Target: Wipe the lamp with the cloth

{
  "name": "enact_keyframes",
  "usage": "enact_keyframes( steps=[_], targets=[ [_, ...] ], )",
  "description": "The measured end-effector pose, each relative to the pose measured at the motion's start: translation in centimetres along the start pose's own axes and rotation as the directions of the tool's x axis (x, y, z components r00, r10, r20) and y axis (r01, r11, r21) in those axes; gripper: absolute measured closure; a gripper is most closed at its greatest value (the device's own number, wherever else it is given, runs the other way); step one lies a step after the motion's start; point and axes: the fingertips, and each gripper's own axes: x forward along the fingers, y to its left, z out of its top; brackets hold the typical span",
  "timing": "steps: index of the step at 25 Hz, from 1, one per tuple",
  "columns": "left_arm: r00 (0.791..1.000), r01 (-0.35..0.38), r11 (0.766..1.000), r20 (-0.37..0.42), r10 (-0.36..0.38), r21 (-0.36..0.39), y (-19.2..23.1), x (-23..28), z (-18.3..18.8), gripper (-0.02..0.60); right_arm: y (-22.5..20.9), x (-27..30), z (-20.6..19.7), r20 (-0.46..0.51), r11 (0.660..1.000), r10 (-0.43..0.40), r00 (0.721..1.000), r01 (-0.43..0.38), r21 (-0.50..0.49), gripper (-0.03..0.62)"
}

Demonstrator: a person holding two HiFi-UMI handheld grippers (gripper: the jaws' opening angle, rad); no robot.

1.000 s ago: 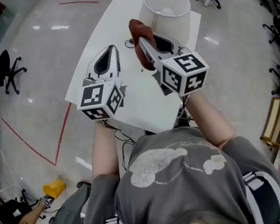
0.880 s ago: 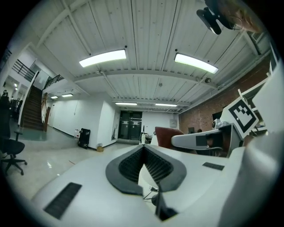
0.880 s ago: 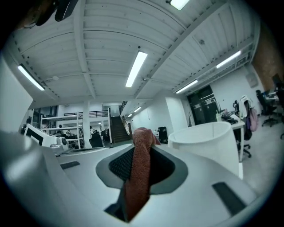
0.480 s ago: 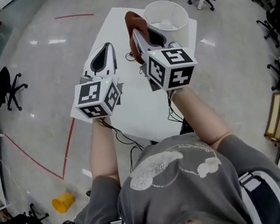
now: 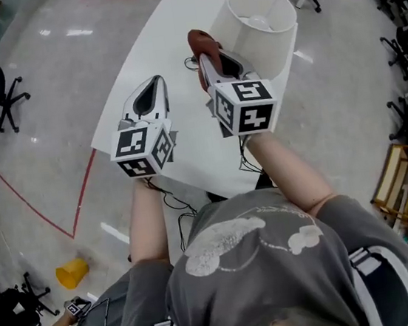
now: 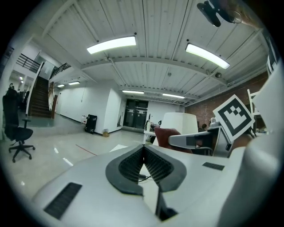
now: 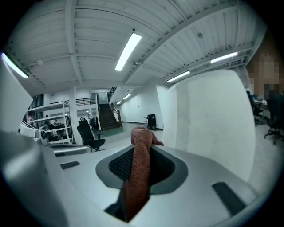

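**Desk:** Where's the cloth right now?

**Operator:** In my right hand-held gripper (image 5: 207, 57). Its jaws are clamped on the red cloth (image 7: 138, 177), which stands up in a bunch past the tips. I judge that's the reason for the grip: the loose bunch leads, so fabric rather than plastic meets the lamp (image 5: 260, 21).

**Desk:** And where does the lamp stand?

**Operator:** At the far corner of the white counter (image 5: 163, 52). Its white shade (image 7: 217, 124) fills the right side of my right gripper view, just beside the cloth. A strip of room shows between them, so I read them as apart, with no wiping contact yet.

**Desk:** How is that arm set?

**Operator:** My right forearm is stretched forward with the marker cube up, and the jaws point along the shade's left flank.

**Desk:** The other one?

**Operator:** My left hand-held gripper (image 5: 152, 94) has its jaws together on nothing. That arm sits closer in to my body and hovers over the counter's left part, apart from the lamp. I take it as parked, out of the wiping path.
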Motion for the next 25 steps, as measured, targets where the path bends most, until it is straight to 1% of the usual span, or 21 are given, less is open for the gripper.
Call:
enact_keyframes(
  steps=[3, 7, 10, 14, 17, 20, 22, 25],
  targets=[
    [0.998, -0.051, 0.998, -0.027, 0.05, -0.046, 0.5, -1.4, -2.0, 0.574, 0.5, 0.3, -3.1, -0.074, 0.999, 0.038, 0.997, -0.037, 0.015, 0.508],
    [0.993, -0.111, 0.991, -0.049, 0.108, -0.072, 0.1, -2.6, -3.7, 0.574, 0.4, 0.1, -5.9, -0.138, 0.995, 0.089, 0.986, -0.084, 0.044, 0.508],
    [0.987, -0.157, 0.983, -0.051, 0.152, -0.091, -0.5, -3.5, -4.4, 0.574, 0.6, -0.6, -6.7, -0.144, 0.988, 0.151, 0.978, -0.144, 0.056, 0.508],
    [0.978, -0.209, 0.973, -0.037, 0.206, -0.1, -2.4, -4.2, -4.7, 0.574, 0.8, -2.2, -6.4, -0.112, 0.966, 0.258, 0.96, -0.254, 0.049, 0.508],
    [0.969, -0.247, 0.964, -0.019, 0.246, -0.104, -4.1, -4.1, -4.5, 0.574, 0.5, -3.4, -5.7, -0.095, 0.94, 0.34, 0.936, -0.339, 0.023, 0.508],
    [0.959, -0.28, 0.954, 0.002, 0.282, -0.105, -5.9, -3.9, -4.0, 0.574, 0.0, -4.6, -4.8, -0.087, 0.908, 0.415, 0.906, -0.419, -0.023, 0.508],
    [0.951, -0.305, 0.947, 0.011, 0.308, -0.101, -7.0, -3.7, -3.7, 0.574, -0.5, -5.4, -4.2, -0.077, 0.883, 0.463, 0.883, -0.467, -0.045, 0.508],
    [0.938, -0.344, 0.933, 0.014, 0.347, -0.104, -8.8, -3.6, -3.6, 0.574, -1.3, -6.7, -3.4, -0.065, 0.843, 0.532, 0.844, -0.535, -0.048, 0.508]
  ],
)
